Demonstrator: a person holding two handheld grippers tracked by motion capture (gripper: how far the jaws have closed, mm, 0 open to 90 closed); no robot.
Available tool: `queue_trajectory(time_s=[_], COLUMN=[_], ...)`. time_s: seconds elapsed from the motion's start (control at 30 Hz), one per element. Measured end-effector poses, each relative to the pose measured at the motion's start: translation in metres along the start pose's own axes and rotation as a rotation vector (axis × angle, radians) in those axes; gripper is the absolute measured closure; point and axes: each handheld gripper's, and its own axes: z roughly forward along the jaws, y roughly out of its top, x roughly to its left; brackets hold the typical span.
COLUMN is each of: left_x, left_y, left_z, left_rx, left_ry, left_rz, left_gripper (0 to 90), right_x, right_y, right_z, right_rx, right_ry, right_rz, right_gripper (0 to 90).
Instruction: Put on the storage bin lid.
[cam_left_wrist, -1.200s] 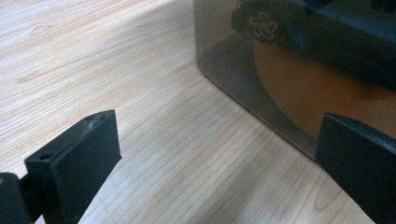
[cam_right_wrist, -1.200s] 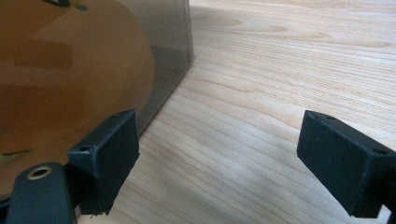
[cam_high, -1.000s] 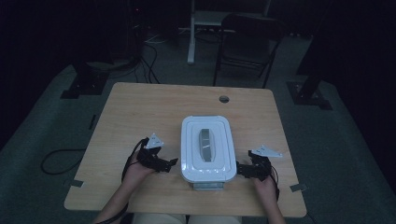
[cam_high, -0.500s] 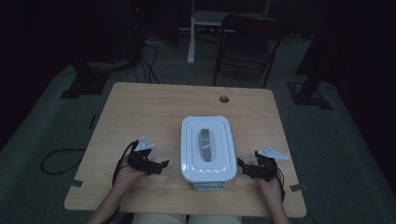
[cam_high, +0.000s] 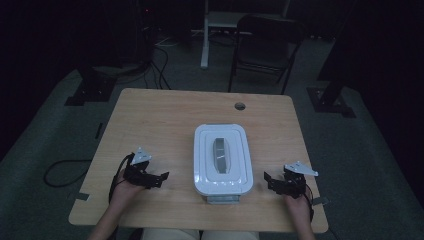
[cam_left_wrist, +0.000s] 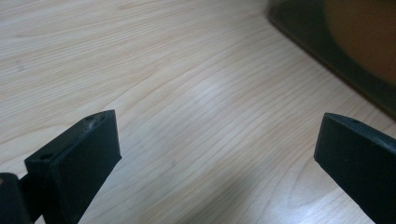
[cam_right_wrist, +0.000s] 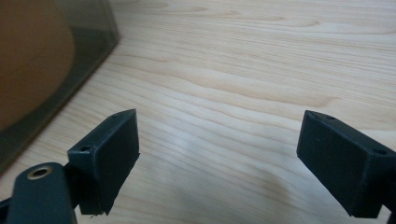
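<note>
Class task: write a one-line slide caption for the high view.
Two open tongs, left and right, flank a lidded white box on a wooden table.

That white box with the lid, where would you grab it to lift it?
Probably by its two long sides, one tool from each side. The white box lies lengthwise between the left tool and right tool, both open, and is likely too wide for one.

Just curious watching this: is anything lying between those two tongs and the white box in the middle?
Nothing visible. Bare table separates the left tongs and right tongs from the white box.
</note>
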Motion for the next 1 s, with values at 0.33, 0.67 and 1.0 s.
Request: queue_trajectory(time_s=[0.33,0.67,1.0], left_x=[0.015,0.031,0.047], left_y=[-0.013,-0.033,-0.054], left_z=[-0.012,-0.027,-0.043], left_rx=[-0.005,0.007,0.010], left_ry=[0.042,0.095,0.222], left_rz=[-0.046,-0.092,-0.204], left_gripper=[1.0,1.0,0.9], right_x=[-0.018,-0.032,-0.034], right_y=[-0.010,-0.019,-0.020], right_z=[-0.012,-0.021,-0.020], right_rx=[-0.004,0.022,0.072], right_ry=[-0.069,-0.141,-0.217], right_rz=[0.042,0.082,0.093], right_gripper=[12.6,12.7,12.7])
